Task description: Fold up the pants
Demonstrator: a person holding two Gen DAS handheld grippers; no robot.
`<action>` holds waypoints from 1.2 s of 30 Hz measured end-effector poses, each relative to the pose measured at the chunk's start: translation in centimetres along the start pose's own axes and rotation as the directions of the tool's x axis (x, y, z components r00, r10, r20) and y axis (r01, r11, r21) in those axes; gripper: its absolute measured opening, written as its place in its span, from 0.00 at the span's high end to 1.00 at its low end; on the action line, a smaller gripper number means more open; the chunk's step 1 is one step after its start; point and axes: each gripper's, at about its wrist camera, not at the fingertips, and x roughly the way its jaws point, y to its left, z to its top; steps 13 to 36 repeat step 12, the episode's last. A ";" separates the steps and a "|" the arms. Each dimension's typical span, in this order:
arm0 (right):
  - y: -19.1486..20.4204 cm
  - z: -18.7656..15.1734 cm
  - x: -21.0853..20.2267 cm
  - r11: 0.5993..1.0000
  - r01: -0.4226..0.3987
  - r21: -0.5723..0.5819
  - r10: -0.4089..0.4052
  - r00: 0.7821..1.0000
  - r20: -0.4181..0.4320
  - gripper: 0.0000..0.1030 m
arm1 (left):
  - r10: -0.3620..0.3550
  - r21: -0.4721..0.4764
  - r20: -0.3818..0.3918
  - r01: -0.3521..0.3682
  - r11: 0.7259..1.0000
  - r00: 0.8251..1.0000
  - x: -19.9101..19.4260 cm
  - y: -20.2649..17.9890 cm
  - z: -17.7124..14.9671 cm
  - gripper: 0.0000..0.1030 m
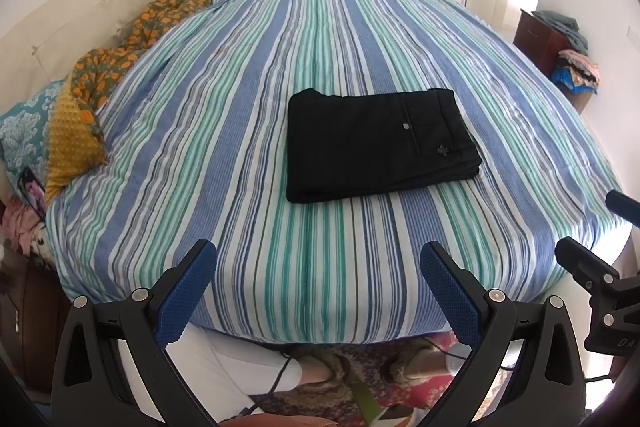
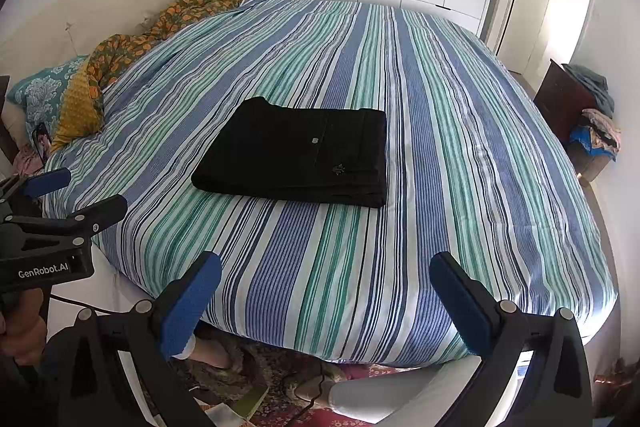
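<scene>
Both grippers hang over the near edge of the striped bedspread (image 1: 224, 155), jaws spread wide and holding nothing: the left gripper (image 1: 318, 267) at 6 o'clock in its own view, the right gripper (image 2: 326, 277) likewise. Black pants (image 1: 376, 143) lie folded in a flat rectangle mid-bed, toward 12 o'clock from each gripper and well apart from both.
</scene>
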 end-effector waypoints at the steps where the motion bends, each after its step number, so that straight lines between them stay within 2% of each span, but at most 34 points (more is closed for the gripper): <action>1: 0.0 0.0 0.0 1.000 -0.001 0.001 0.001 1.000 -0.002 0.00 | 0.001 0.001 0.000 -0.001 1.000 1.000 0.0 0.0 0.0 0.01; 36: -0.1 -0.2 0.1 1.000 -0.004 0.008 0.005 1.000 -0.004 0.00 | 0.002 0.005 0.022 -0.002 1.000 1.000 -0.5 -0.1 0.0 0.01</action>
